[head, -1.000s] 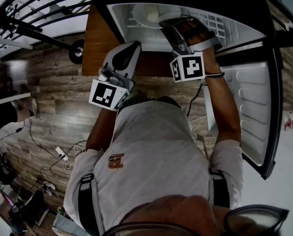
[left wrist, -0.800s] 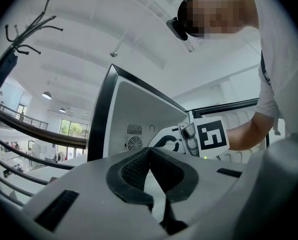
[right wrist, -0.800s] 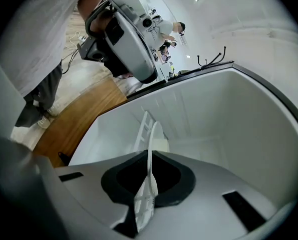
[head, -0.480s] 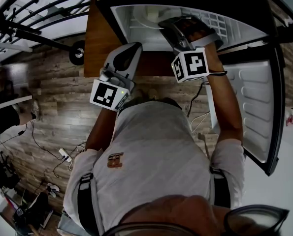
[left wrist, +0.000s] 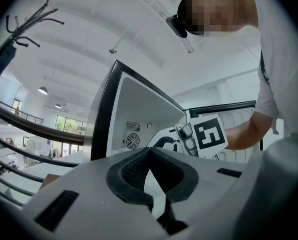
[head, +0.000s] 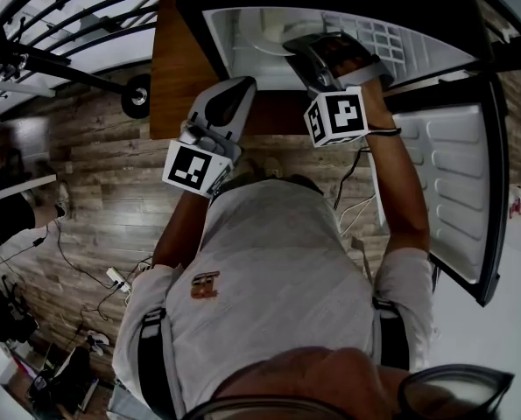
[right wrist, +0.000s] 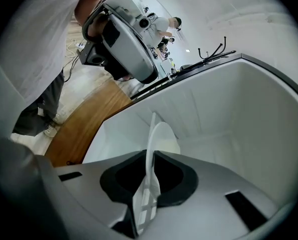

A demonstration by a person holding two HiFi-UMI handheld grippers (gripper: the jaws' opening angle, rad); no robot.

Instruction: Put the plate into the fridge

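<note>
Inside fridge (head: 242,51), R gripper (right wrist: 151,156) pinches plate (right wrist: 162,138); L gripper (left wrist: 150,153) closed, empty.

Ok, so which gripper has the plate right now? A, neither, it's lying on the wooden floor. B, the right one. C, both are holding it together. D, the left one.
B: in the right gripper view the right gripper has its jaws closed on the edge of the white plate inside the fridge, while the left gripper is shut with nothing between its jaws.
</note>
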